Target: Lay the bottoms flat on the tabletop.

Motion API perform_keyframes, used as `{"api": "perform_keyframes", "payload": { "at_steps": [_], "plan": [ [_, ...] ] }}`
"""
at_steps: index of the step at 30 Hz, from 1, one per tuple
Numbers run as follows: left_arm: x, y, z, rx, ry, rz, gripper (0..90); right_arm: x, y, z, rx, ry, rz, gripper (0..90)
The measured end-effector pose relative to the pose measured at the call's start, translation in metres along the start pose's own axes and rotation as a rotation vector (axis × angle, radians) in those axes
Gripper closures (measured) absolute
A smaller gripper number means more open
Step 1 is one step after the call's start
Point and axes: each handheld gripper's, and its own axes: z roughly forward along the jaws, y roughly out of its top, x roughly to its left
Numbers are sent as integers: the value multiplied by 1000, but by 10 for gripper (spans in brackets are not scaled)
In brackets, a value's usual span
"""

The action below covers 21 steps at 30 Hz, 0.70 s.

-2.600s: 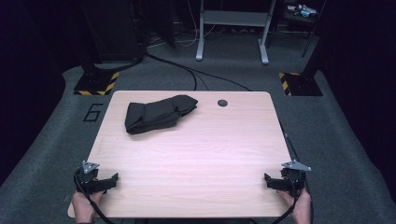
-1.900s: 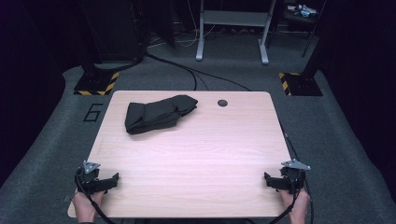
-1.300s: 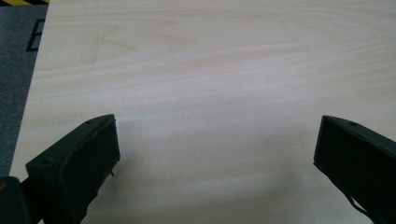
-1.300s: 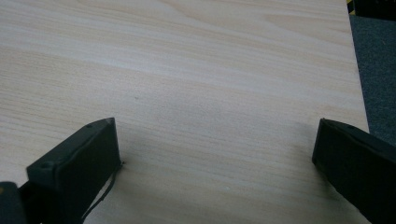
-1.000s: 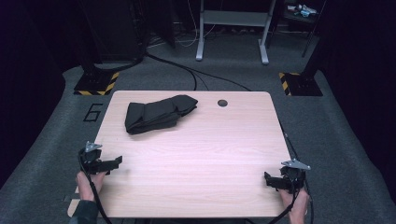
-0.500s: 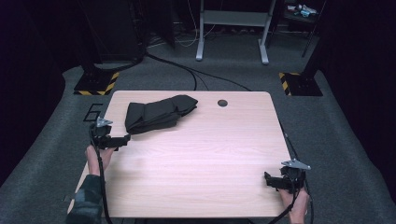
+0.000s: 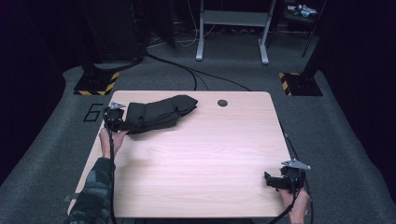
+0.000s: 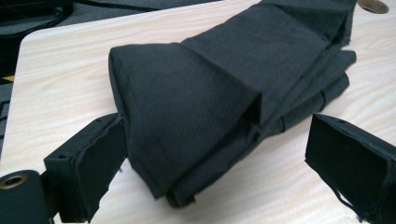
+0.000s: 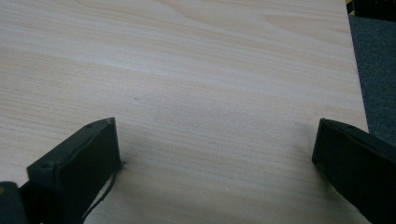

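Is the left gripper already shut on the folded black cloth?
No. In the left gripper view the left gripper stands open, its jaws wide apart on either side of the cloth's near end.

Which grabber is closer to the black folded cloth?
Left. The left gripper is at the cloth's end, jaws open around it; the right gripper waits at the table's near corner.

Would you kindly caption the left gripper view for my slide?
Open left gripper straddling the near end of a folded black cloth on the wooden table.

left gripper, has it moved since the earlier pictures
Yes. In the high view the left gripper has gone from the table's near left corner up its left edge to the folded black cloth.
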Motion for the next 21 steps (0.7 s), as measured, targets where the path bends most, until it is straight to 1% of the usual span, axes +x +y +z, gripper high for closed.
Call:
{"api": "perform_keyframes", "payload": {
  "at_steps": [1, 2, 3, 5, 6, 7, 8, 9, 10, 11, 12, 13, 15, 16, 17, 18, 19, 20, 21],
  "plan": [
    [0, 3, 3, -2, -1, -5, 52, 0, 0, 0, 1, 0, -1, 1],
    [-1, 5, 5, -4, 7, 0, 59, 0, 0, 0, 0, 0, 0, 1],
    [-1, 8, 9, 8, 22, 15, 71, 0, 0, 0, 1, 0, -1, 1],
    [0, 12, 14, 14, 13, 4, 59, 0, 0, 0, 0, 0, 0, 1],
    [1, 14, 17, 14, 23, 9, 58, 0, 0, 0, 1, 0, -1, 1],
    [0, 15, 19, 7, 43, 16, 66, 0, 0, 0, 1, 0, -1, 1],
    [1, 16, 25, 21, 57, 23, 77, 0, 0, 0, 1, 0, -2, 1],
    [1, 16, 25, 21, 57, 23, 70, 0, 0, 0, 1, 0, -2, 1],
    [5, 18, 32, 66, 41, 12, 62, 0, 0, 0, 0, 1, -2, 1],
    [5, 18, 32, 66, 41, 12, 65, 0, 0, 0, 0, 1, -2, 1],
    [7, 17, 35, 83, 39, 1, 65, 0, 0, 0, 1, 1, -2, 1],
    [9, 17, 39, 88, 40, -6, 68, 0, 0, 0, 1, 1, -2, 1],
    [11, 14, 46, 111, 44, -6, 74, 0, 0, 0, 0, 0, -1, 1],
    [11, 12, 50, 117, 36, -8, 93, 0, 0, 0, 1, 0, -2, 1],
    [12, 11, 53, 136, 32, -11, 93, 0, 0, 0, 1, 0, -2, 1],
    [13, 9, 57, 133, 20, -10, 100, 0, 0, 0, 0, 1, -2, 1],
    [14, 8, 59, 136, 11, -23, 129, 0, 0, 0, 0, 0, -1, 1],
    [15, 6, 63, 137, 12, -27, 148, 0, 0, 0, 1, 0, -2, 1],
    [15, 6, 63, 137, 12, -27, 159, 0, 0, 0, 1, 0, -2, 1]
  ]
}}
